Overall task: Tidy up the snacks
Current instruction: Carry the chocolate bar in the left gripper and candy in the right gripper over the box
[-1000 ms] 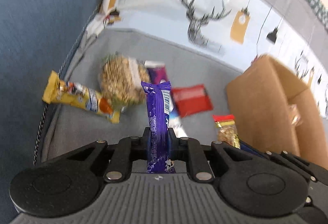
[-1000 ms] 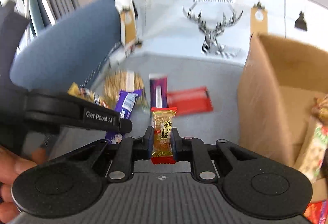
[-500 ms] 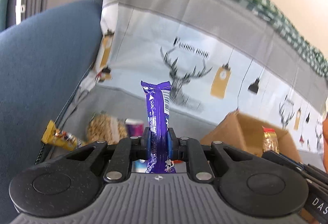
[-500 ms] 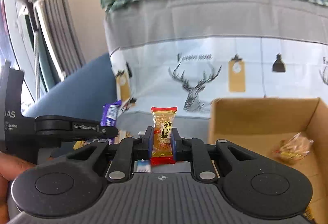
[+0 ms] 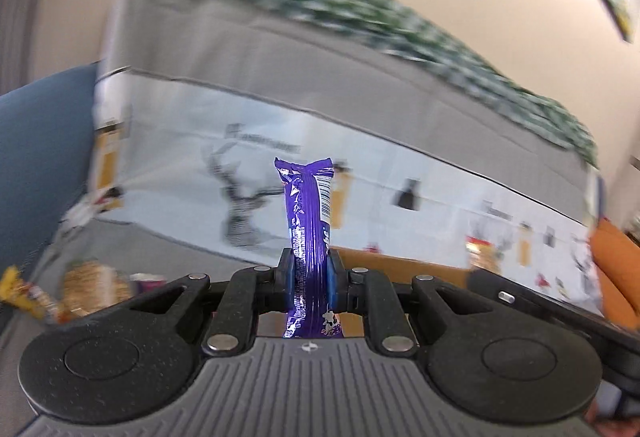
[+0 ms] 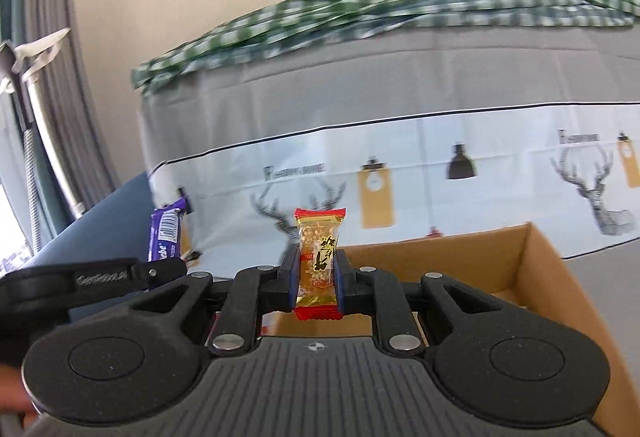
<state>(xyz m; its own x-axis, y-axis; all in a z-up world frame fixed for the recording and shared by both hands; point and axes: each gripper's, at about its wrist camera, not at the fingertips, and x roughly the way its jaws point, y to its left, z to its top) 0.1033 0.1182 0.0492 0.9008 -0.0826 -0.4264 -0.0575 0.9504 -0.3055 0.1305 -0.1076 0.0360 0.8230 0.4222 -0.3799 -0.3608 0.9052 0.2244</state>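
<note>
My left gripper (image 5: 308, 277) is shut on a purple chocolate bar (image 5: 308, 213) that stands upright between the jaws. My right gripper (image 6: 318, 277) is shut on a yellow peanut candy with red ends (image 6: 319, 261), also upright. Both are raised over the sofa. An open cardboard box (image 6: 532, 277) lies just ahead and to the right of the right gripper; its near rim (image 5: 400, 265) shows behind the left gripper. In the right wrist view the left gripper (image 6: 160, 269) with the purple bar (image 6: 166, 235) is at the left.
Loose snacks, a yellow bar (image 5: 24, 297) and a bag of nuts (image 5: 96, 285), lie on the grey sofa seat at lower left. A deer-print cover (image 6: 400, 189) drapes the sofa back, with a green checked cloth (image 6: 360, 13) on top. A blue cushion (image 5: 36, 157) is at left.
Both grippers have lifted and tilted upward with their snacks. The seat and loose snacks have dropped low in view; the box now sits right in front of the right gripper.
</note>
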